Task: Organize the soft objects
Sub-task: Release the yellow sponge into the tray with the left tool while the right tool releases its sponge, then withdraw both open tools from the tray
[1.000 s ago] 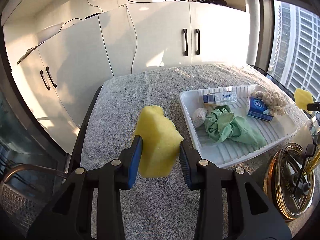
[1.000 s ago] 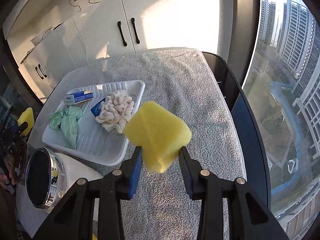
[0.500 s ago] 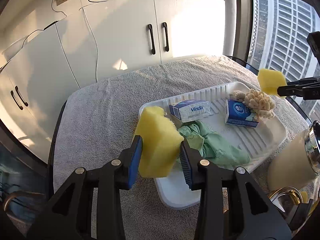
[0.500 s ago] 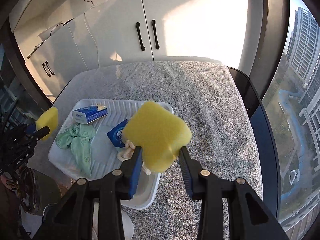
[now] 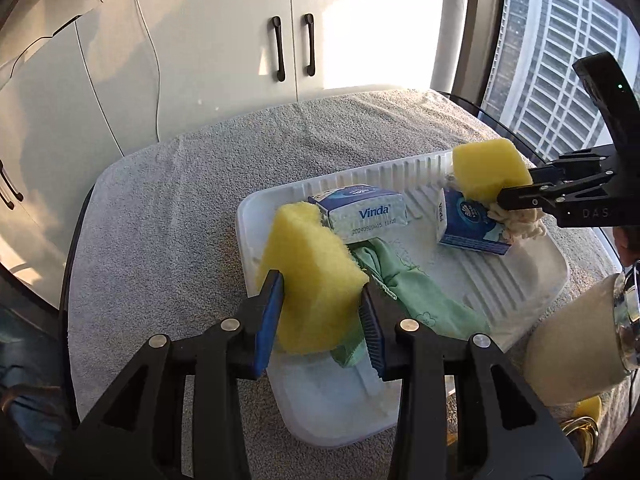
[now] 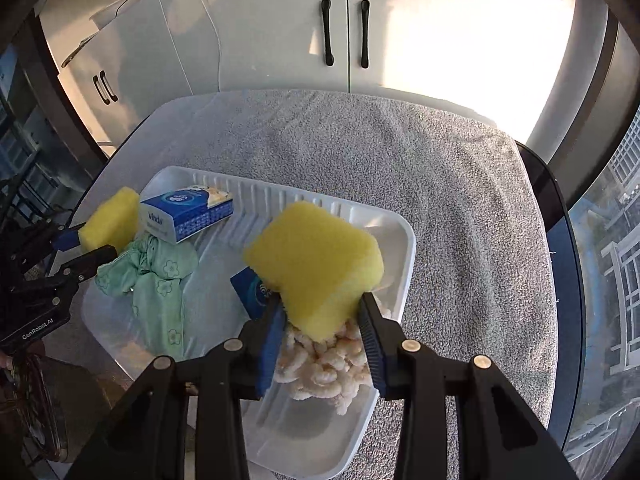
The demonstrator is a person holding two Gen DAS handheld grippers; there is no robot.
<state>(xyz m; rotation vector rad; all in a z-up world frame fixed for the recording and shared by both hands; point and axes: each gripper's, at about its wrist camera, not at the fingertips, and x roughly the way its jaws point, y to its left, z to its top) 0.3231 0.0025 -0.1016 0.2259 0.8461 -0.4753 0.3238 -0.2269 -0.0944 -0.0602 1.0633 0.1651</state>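
Note:
My left gripper (image 5: 322,312) is shut on a yellow sponge (image 5: 312,276), held above the left end of the white ribbed tray (image 5: 524,280). My right gripper (image 6: 322,316) is shut on a second yellow sponge (image 6: 316,268), above the tray's right end (image 6: 404,248). In the tray lie a green cloth (image 5: 416,300) (image 6: 156,280), a Vinda tissue pack (image 5: 364,216) (image 6: 188,212), a blue tissue pack (image 5: 468,220) (image 6: 252,288) and a cream chenille piece (image 6: 328,356). Each gripper with its sponge shows in the other's view: the right one (image 5: 488,172), the left one (image 6: 110,220).
A grey towel (image 5: 168,216) (image 6: 448,208) covers the table. White cabinets with black handles (image 5: 292,48) stand behind it. A window (image 5: 560,60) with tower blocks is at the right. A cream container with a metal rim (image 5: 576,336) stands by the tray's near right corner.
Both grippers have moved in over the tray with their sponges, the left from the bare towel beside it, the right from the towel at the other side.

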